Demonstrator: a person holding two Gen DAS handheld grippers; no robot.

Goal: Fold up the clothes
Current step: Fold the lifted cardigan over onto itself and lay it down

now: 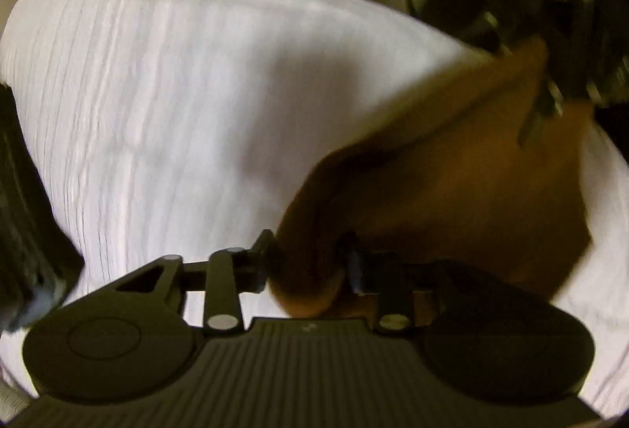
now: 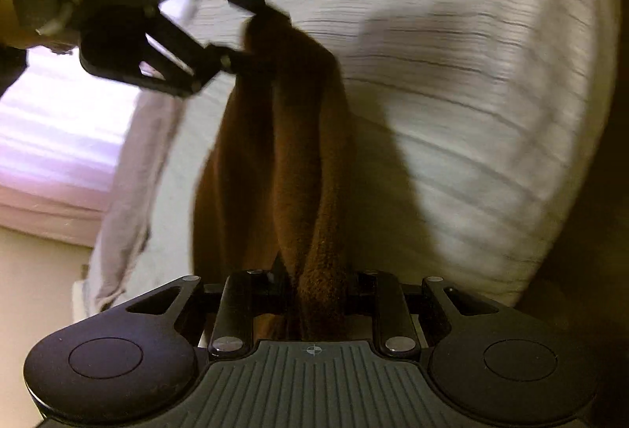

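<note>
White ribbed bedding (image 1: 165,105) with thin dark stripes covered the surface under both grippers, blurred by motion in both views.

Nearest the right wrist camera, the right gripper (image 2: 314,294) had a twisted bunch of brown cloth (image 2: 283,160) between its fingers, the pads pressing on the fabric at a narrow gap. From there the cloth ran up and away as a rope-like fold, hanging above the bedding, to the left gripper (image 2: 251,30), which met its far end (contact there was too smeared to judge from this side).

Left wrist view: brown cloth sat between the fingers at a moderate gap; whether the pads pressed on it, cannot tell. Farther off, pale pink bedding or wall (image 2: 59,137) showed at the left edge, cream floor below it.
</note>
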